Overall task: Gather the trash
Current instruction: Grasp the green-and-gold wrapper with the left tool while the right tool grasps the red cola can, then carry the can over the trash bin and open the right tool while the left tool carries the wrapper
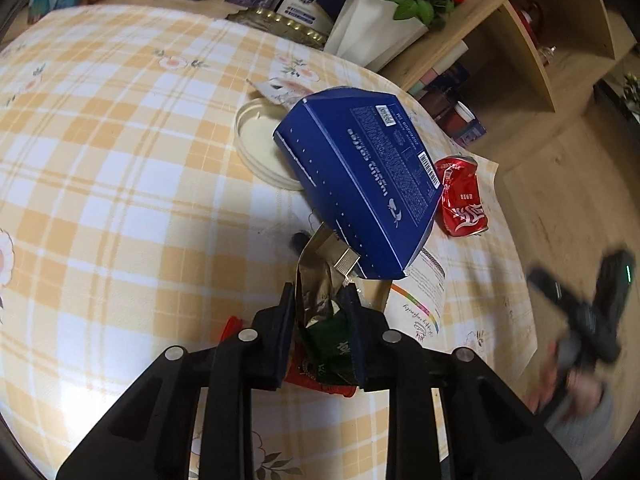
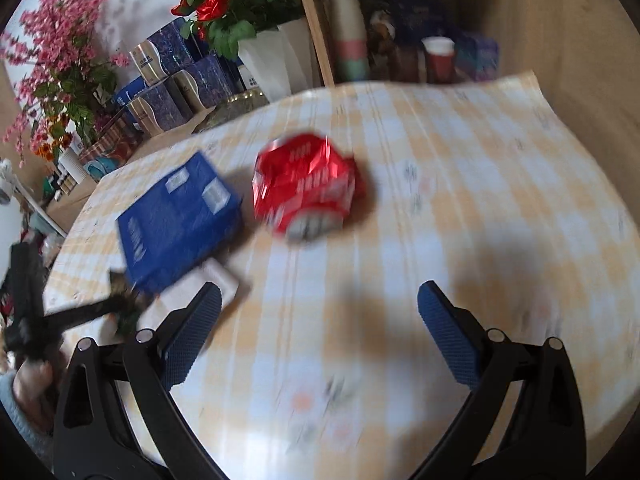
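**Wrapper pinched, can not yet reached**

The left gripper (image 1: 320, 300) is seen nearly closed, its pads pressed on a crumpled foil wrapper (image 1: 316, 300) just in front of the blue box (image 1: 356, 176). The right gripper (image 2: 320, 312) is held wide open with nothing between its fingers, over the checked tablecloth (image 2: 480, 200). A crushed red can (image 2: 306, 184) lies just right of the blue box, a white lid (image 1: 256, 140) is partly covered by it on its left, and a printed paper (image 1: 420, 300) is tucked under its near corner.
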A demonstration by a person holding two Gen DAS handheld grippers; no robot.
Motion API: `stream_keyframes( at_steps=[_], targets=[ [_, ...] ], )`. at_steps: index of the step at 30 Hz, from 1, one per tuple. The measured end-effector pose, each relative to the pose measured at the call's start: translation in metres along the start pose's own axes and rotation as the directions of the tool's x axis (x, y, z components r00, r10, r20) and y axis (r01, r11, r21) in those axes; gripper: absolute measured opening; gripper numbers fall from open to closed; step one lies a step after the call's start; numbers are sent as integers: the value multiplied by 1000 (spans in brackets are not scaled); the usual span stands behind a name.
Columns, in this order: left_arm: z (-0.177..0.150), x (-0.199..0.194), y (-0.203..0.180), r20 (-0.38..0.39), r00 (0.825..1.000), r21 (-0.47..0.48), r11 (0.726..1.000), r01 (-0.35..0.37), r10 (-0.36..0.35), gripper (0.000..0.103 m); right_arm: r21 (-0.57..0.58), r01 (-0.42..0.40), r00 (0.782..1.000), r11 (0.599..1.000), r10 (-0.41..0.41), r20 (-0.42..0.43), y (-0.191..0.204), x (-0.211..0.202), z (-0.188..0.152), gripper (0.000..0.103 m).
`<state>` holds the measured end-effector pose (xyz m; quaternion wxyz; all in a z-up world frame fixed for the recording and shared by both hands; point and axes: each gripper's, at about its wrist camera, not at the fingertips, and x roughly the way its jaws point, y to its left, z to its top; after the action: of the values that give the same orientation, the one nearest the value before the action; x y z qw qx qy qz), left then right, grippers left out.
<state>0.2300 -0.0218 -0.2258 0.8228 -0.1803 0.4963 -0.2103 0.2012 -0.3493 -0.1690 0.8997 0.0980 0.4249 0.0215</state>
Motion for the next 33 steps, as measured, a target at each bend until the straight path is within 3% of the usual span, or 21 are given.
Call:
stream_keyframes(
  at_steps=[6, 10, 13, 15, 18, 20, 23, 25, 33],
  targets=[
    [-2, -16, 7, 46, 999, -27, 1000, -10, 12, 21, -11, 30, 996, 999, -31, -84, -8, 73, 56, 97],
    [-5, -36, 11, 84, 996, -27, 1000, -5, 7, 20, 13, -3, 995, 1000, 4, -97, -7, 97, 65, 97],
    [-7, -50, 13, 106, 994, -18, 1000, -4, 5, 20, -40, 6, 997, 999, -9, -79, 7, 105, 66, 96],
    [-8, -56, 12, 117, 993, -6, 1000, -6, 6, 20, -89, 10, 996, 996, -17, -83, 15, 109, 65, 89],
    [-10, -65, 10, 134, 991, 11, 1000, -15, 13, 20, -166, -13, 998, 986, 2, -66, 30, 106, 60, 69],
    [-10, -70, 11, 147, 989, 13, 1000, -14, 12, 20, -204, 3, 999, 979, -13, -50, 39, 100, 58, 44],
    [-11, -75, 10, 158, 987, 13, 1000, -3, 0, 20, -227, -17, 1000, 974, 14, -15, 48, 82, 59, 21],
    [-13, -78, 9, 163, 987, 17, 1000, 2, -5, 20, -225, -24, 999, 974, 29, 16, 50, 70, 59, 16],
    [-23, -94, 0, 179, 984, 52, 999, 6, -16, 20, -163, -47, 992, 985, 65, 106, 48, 18, 53, 14]
  ],
)
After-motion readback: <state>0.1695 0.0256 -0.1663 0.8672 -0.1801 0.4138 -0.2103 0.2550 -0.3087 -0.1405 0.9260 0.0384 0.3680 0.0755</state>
